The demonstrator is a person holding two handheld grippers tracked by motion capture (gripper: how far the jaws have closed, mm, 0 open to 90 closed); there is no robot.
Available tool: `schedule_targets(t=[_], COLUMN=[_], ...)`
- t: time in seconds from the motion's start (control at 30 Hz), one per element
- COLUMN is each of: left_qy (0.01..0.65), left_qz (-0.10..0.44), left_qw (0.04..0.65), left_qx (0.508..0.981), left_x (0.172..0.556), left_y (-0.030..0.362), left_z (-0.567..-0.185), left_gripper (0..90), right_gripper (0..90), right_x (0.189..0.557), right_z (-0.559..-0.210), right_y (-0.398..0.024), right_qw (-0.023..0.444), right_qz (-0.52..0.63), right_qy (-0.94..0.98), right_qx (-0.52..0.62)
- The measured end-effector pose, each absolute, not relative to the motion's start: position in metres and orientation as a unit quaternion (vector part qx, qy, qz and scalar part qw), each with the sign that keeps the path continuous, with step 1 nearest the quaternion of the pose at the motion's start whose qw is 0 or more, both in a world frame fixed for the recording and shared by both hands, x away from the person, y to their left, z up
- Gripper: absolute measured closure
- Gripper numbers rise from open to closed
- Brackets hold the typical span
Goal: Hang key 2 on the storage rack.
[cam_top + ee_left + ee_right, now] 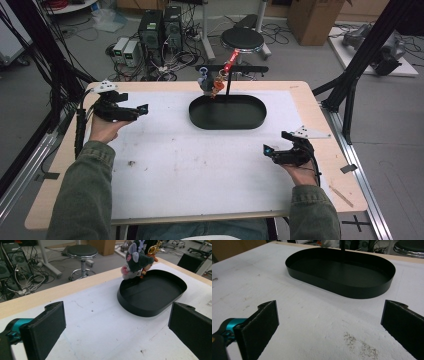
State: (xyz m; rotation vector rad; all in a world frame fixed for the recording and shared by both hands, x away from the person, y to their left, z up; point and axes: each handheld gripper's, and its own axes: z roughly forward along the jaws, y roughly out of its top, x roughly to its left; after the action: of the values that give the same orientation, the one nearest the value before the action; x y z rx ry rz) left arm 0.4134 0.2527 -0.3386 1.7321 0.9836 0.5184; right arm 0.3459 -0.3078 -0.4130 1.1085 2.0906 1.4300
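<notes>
Left gripper (131, 111) jaws wide apart, nothing between, aimed across the counter (310, 95) at the tray (130, 305). Right gripper (272, 152) jaws also apart, empty, low over the white mat (312, 322), pointed at the same tray. Tray near the far counter edge, well apart from both. Plush toy (136, 261) hanging at the tray's far rim, gold charm (153, 248) just beside it.

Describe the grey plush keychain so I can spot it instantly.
Find the black oval tray at the far middle of the white table. A black stand rises from its far rim; the grey plush toy hangs there, beside a red strap and orange charm.
</notes>
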Motion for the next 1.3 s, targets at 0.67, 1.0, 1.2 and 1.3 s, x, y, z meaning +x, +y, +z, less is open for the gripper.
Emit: schedule_targets(t=[0.67,1.0,1.2,1.3], left_qy=[0.425,0.433,0.428,0.432], left_qz=[0.229,0.228,0.233,0.240], left_qw=[0.513,0.500,0.493,0.492], left_qx=[0.710,0.715,0.720,0.716], left_x=[0.381,0.362,0.348,0.340], left_y=[0.285,0.292,0.294,0.296], left_z=[-0.362,-0.373,-0.376,-0.381], left_gripper=[1.7,1.7,1.7,1.7], right_gripper=[0.4,0.3,0.4,0.4], right_x=[0.345,0.345,0.345,0.346], right_z=[-0.413,-0.413,-0.413,-0.414], right_y=[-0.307,-0.307,-0.307,-0.306], right_qw=[0.192,0.191,0.191,0.186], right_qz=[0.508,0.505,0.505,0.502], right_qy=[0.743,0.745,0.745,0.747], right_qx=[0.391,0.392,0.391,0.393])
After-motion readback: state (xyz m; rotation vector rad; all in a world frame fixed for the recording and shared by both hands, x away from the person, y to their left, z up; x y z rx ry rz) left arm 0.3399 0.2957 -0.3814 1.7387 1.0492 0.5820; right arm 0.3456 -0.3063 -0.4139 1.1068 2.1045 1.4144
